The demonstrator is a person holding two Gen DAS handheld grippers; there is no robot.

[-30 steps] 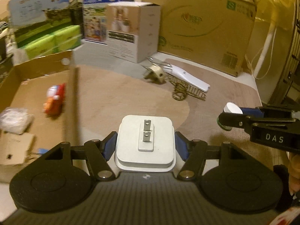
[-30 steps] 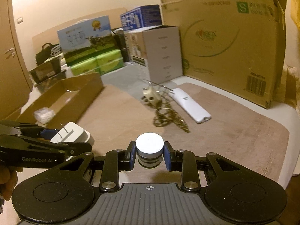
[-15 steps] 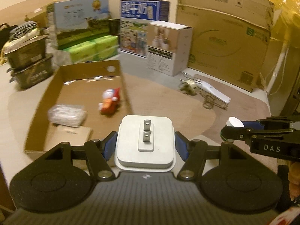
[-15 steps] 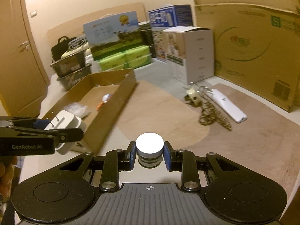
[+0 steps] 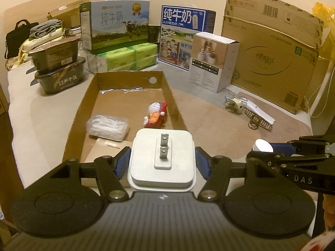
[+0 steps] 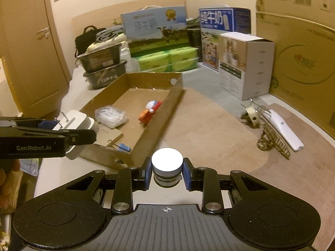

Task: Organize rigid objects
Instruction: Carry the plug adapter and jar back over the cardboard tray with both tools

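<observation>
The left tongs (image 5: 162,163) are clenched on a white plug adapter (image 5: 162,159), prongs up, hovering at the near end of the cardboard tray (image 5: 175,106); the right tongs (image 6: 166,172) grip a small white-capped jar (image 6: 166,163) just outside the tray's near corner. To place well, I'd carry the adapter over the bare floor between the plastic packet (image 5: 107,126) and the red toy figure (image 5: 156,115), lower it flat, then release — clearing the wall first, and keeping the jar off that wall
</observation>
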